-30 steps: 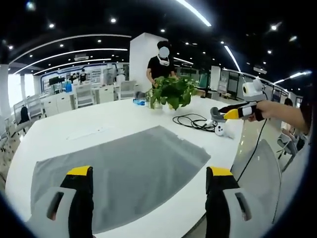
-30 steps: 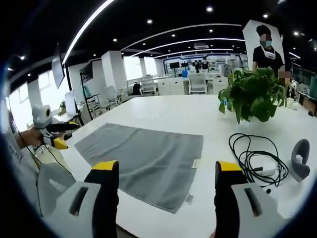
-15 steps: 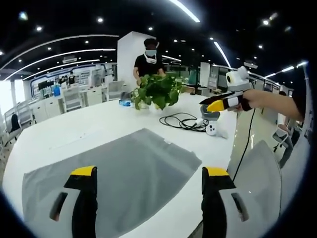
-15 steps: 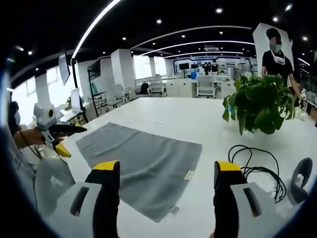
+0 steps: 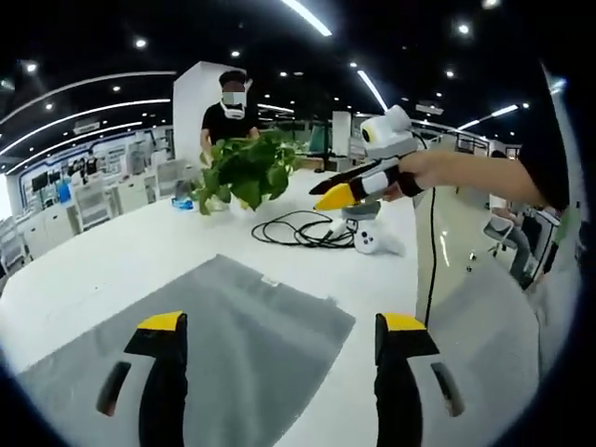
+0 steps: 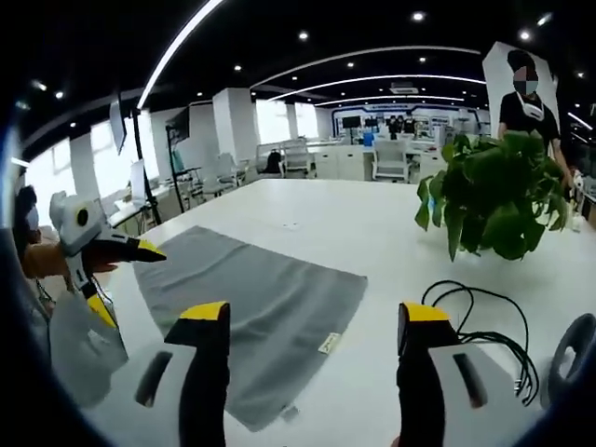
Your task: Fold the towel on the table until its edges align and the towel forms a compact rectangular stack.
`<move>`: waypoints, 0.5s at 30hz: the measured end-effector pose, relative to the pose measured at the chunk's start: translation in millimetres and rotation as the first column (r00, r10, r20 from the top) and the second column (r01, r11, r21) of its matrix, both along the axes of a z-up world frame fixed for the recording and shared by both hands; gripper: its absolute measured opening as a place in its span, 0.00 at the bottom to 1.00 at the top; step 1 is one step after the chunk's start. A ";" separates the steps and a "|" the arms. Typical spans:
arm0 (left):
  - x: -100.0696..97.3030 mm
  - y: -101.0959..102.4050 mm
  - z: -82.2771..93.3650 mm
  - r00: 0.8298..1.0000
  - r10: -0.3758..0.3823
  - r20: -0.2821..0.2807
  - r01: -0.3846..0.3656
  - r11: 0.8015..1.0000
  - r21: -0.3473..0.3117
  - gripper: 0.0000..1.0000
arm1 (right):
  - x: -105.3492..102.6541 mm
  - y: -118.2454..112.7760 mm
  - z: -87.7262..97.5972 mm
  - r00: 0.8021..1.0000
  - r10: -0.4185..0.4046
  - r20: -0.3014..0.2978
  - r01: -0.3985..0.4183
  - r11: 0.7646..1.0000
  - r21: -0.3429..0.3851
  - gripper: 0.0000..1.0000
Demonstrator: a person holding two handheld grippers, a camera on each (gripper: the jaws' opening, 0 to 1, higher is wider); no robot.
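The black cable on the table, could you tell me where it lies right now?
In the right gripper view the black cable lies coiled on the white table, right of the grey towel and just in front of the potted plant.

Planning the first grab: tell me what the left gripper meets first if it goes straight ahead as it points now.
Probably the grey towel, lying flat on the white table between the left gripper and its open jaws; depth is unclear.

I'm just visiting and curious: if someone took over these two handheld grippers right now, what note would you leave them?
Left gripper: open, holding nothing, above the towel's near edge.
Right gripper: open, holding nothing, over the towel's other end.
Towel: grey, spread flat and unfolded on the white table.
Nearby: potted plant, black cable.
Done: nothing folded.
Left: grip the edge, fold until edges align into a compact stack.
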State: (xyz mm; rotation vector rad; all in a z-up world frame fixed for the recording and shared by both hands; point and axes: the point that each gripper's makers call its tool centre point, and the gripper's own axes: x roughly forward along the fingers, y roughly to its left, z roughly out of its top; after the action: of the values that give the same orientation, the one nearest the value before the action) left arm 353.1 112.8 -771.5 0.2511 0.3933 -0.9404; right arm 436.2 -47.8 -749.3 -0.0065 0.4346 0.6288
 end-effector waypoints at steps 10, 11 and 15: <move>-9.2 -50.9 -45.7 0.984 -0.171 0.047 0.163 0.976 0.141 0.72 | 43.4 9.3 -22.5 0.999 0.034 -0.037 -0.033 0.999 0.025 0.72; -15.0 -56.2 -53.6 0.978 -0.207 0.038 0.198 0.966 0.168 0.72 | 46.5 10.8 -23.5 0.999 0.037 -0.038 -0.036 0.999 0.025 0.72; -24.2 -72.3 -61.7 0.971 -0.235 0.035 0.225 0.958 0.176 0.71 | 56.4 16.3 -28.9 0.998 0.046 -0.040 -0.046 0.999 0.016 0.70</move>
State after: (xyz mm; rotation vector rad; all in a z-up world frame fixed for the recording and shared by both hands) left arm 328.9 40.6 -833.2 0.4878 0.3994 -1.1271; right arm 492.6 -31.5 -778.2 0.0111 0.4700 0.6785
